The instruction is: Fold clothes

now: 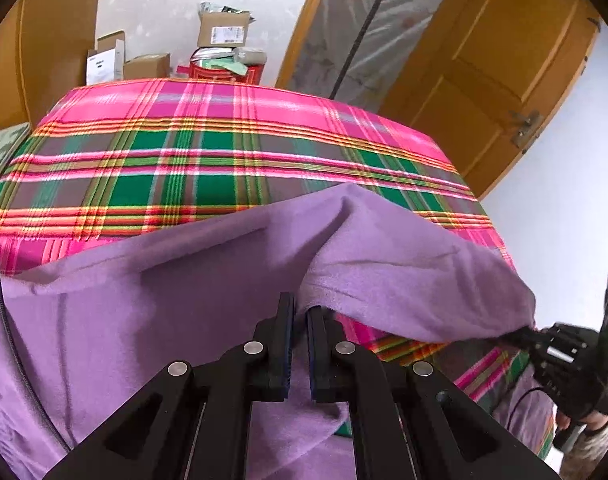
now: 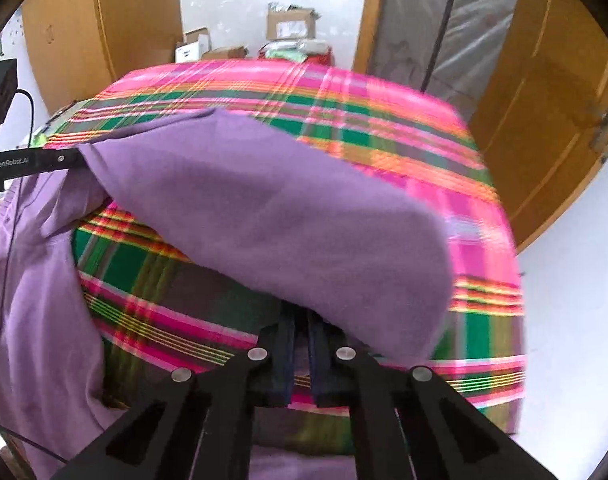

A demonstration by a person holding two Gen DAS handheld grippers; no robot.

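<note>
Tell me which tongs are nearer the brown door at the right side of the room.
Right. The right tongs grip the purple garment at the table edge toward the door; the left tongs grip it farther along, away from the door.

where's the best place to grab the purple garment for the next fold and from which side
Grip the purple garment along its near hem, coming from the table's near edge. That edge hangs lifted and reachable, while the rest lies flat on the plaid tablecloth. The left gripper and right gripper already pinch it there.
</note>
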